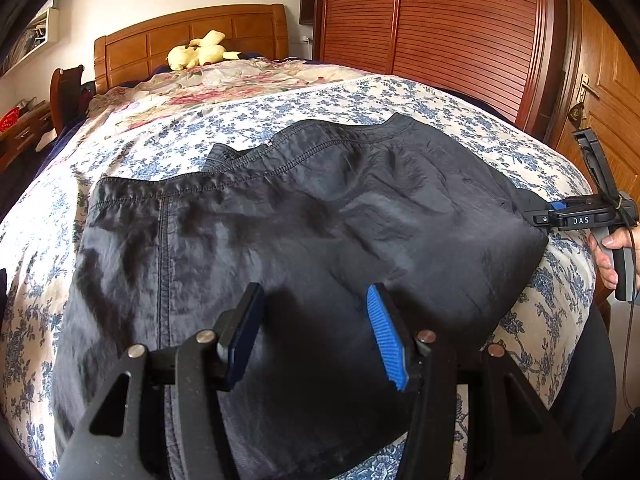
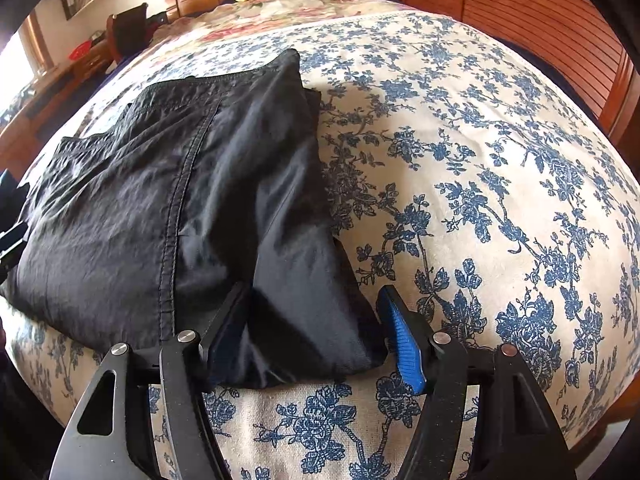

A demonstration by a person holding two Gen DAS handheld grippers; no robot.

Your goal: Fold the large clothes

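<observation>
Black, shiny, crinkled nylon garment (image 1: 304, 232), folded into a thick pad with stitched seams and a ribbed hem along its far edge, lying on a bed under a cream cover with blue flowers (image 2: 460, 168). Left gripper (image 1: 316, 328) over the near part of the fabric, fingers spread, pressing on nothing. Right gripper (image 2: 316, 332) at the garment's corner, fingers released, dark cloth loose between them. Yellow plush toy (image 1: 200, 50) by the wooden headboard (image 1: 192, 36).
</observation>
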